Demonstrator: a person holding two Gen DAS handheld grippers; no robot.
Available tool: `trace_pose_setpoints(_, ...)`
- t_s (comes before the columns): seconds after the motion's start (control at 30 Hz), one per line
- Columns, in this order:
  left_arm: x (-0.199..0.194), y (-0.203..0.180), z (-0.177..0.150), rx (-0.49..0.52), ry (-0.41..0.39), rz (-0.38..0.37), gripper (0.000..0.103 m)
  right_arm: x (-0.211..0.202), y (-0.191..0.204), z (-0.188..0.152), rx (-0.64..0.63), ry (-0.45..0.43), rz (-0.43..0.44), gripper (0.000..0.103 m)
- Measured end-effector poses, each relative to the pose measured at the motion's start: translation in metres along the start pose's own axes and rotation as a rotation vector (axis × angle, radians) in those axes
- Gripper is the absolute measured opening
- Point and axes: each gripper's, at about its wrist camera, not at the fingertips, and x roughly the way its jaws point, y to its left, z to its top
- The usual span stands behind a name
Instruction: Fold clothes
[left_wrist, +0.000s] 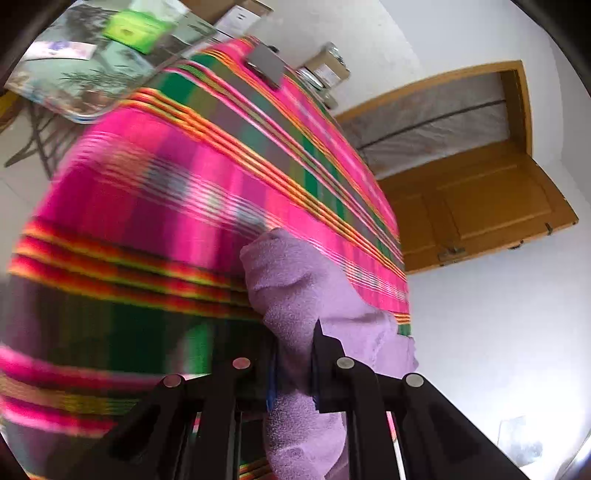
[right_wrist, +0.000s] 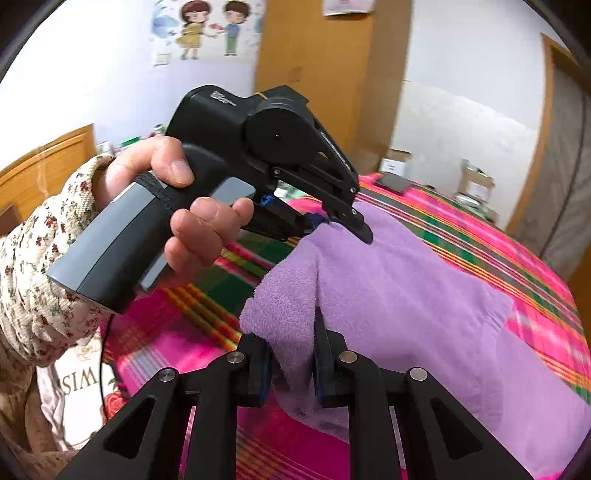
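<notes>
The purple towel (right_wrist: 406, 295) lies spread on the striped bed cover (right_wrist: 461, 229), its near edge bunched up between both tools. The right tool (right_wrist: 291, 365) and the left tool (right_wrist: 334, 223) are each closed narrow, pinching that edge. The towel stretches away from them across the bed.
</notes>
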Motion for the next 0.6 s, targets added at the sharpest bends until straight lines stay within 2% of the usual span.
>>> trace_pose_setpoints(0.17,-0.022,0.014,0.003,-0.019,-0.032,0.048,0.015,0.014,0.019,0.012,-0.019,0.008,0.086,0.018)
trace_pose_setpoints(0.37,-0.017,0.02,0.011,-0.056,-0.048,0.08,0.016,0.029,0.021,0.027,-0.015,0.011,0.141,0.018)
trace_pose_setpoints(0.6,-0.015,0.023,0.01,-0.072,-0.04,0.112,0.021,0.042,0.02,0.023,0.015,0.074,0.196,0.024)
